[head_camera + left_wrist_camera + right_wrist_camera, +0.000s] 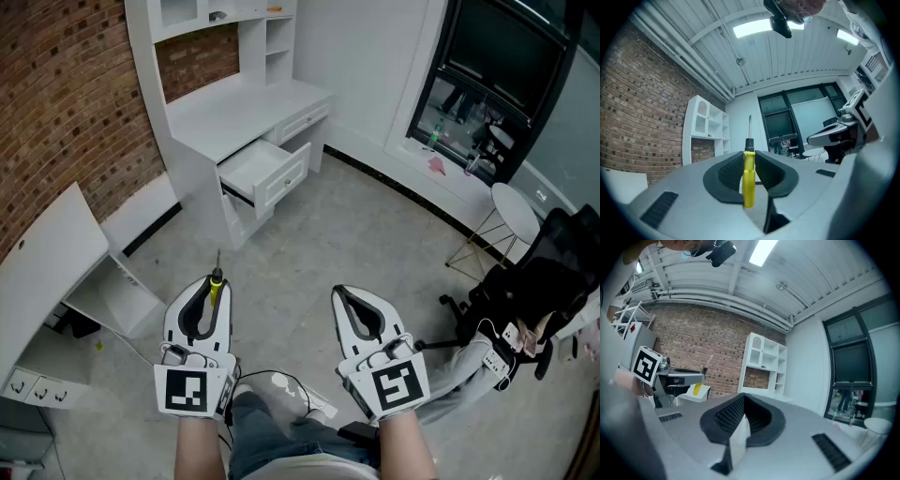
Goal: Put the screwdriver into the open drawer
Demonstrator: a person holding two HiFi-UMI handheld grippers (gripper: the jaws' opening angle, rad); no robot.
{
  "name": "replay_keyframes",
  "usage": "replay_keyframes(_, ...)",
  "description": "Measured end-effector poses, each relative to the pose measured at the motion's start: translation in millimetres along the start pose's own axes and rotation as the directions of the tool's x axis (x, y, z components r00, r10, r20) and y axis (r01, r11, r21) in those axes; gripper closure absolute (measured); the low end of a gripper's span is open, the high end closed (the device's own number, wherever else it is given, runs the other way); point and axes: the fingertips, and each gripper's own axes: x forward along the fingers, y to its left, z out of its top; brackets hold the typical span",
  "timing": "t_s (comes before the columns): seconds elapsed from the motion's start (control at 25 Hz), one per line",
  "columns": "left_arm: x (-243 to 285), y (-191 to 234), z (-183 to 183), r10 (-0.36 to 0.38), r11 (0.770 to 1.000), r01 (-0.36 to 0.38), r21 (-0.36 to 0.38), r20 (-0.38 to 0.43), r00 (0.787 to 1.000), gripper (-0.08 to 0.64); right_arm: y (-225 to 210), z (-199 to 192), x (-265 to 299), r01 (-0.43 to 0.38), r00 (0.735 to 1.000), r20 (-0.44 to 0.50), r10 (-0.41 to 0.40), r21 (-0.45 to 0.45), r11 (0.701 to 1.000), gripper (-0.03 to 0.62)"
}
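Observation:
A screwdriver with a yellow handle and a thin metal shaft is clamped in my left gripper, its tip pointing forward over the floor. In the left gripper view the dark pads press on the handle and the shaft rises toward the far wall. The open drawer juts out of the white desk well ahead of the left gripper, and looks empty. My right gripper is held beside the left one with its jaws together and nothing in them; its tips meet in the right gripper view.
A black office chair and a small round white table stand at the right. A white table with a power strip is at the left by the brick wall. Grey floor lies between me and the desk.

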Motion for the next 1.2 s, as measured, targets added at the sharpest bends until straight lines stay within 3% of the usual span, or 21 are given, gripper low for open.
replay_keyframes(0.32,-17.1,-56.3,11.1,0.022,1.0,-0.022,0.012,-0.005,1.0,0.476,-29.8,-8.7,-51.7,0.004,1.0,0.012,-0.005,0.047,0.999,0.583)
replay_keyframes(0.48,-10.8,-58.1,14.8,0.03,0.999,-0.03,0.026,-0.001,1.0,0.476,-34.1,-11.6,-49.8,-0.002,1.0,0.025,0.0,0.056,0.998,0.583)
replay_keyframes(0.68,15.9,-50.3,11.3,0.039,0.999,-0.039,0.017,0.008,0.999,0.476,-54.1,-8.3,-37.0,-0.01,0.997,0.081,-0.001,0.139,0.99,0.583)
replay_keyframes(0.88,66.5,-26.7,-4.6,0.016,1.0,-0.016,-0.005,0.006,1.0,0.476,-83.4,-18.2,9.7,0.026,0.998,0.058,-0.033,0.125,0.992,0.583)
replay_keyframes(1.2,179.9,56.6,-21.3,0.01,1.0,-0.01,-0.025,0.018,1.0,0.476,-121.6,-9.0,138.8,0.047,0.997,0.064,-0.053,0.098,0.994,0.583)
